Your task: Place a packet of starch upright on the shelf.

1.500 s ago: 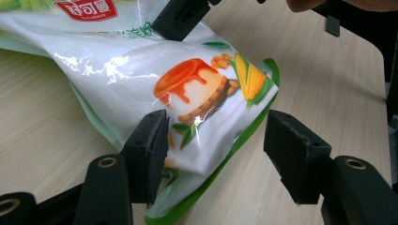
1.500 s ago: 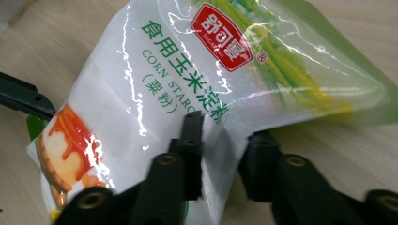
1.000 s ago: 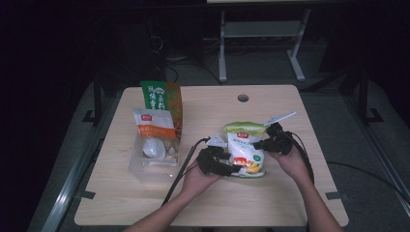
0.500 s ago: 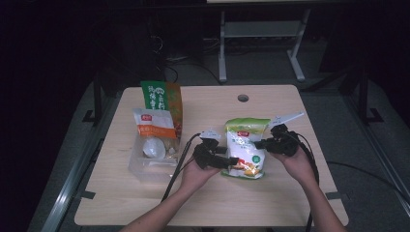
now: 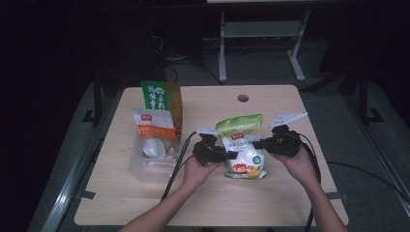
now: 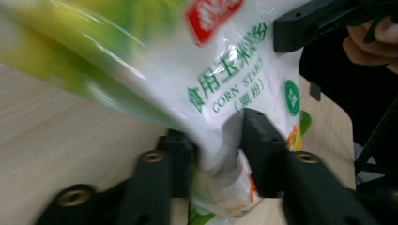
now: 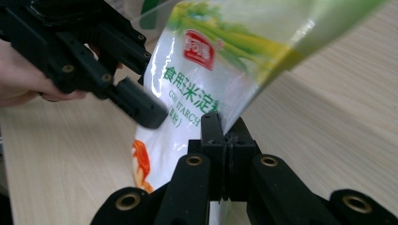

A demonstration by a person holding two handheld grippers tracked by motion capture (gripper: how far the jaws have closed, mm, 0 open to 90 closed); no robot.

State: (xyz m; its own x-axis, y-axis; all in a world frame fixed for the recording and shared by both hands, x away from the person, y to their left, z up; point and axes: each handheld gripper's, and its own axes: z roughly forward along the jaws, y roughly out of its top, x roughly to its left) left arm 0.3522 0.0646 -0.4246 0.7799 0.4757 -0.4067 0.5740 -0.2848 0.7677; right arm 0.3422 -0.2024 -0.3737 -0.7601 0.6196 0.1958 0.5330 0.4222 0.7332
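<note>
Left gripper (image 5: 231, 155) just clamped onto the corn starch bag (image 5: 244, 147) that the pinched-shut right gripper (image 5: 258, 144) holds up off the table (image 5: 290, 203), so I reckon it's now two-handed, ready to move.

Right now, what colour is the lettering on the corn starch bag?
Green lettering on the white bag, under a red logo; the left gripper view shows it best.

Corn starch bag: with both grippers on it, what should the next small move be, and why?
Probably lift it a little more. The right gripper pinches the corn starch bag at its edge, and the left gripper, whose jaws have just been closing, has its side between them, while the bag's bottom looks close to the table.
</note>
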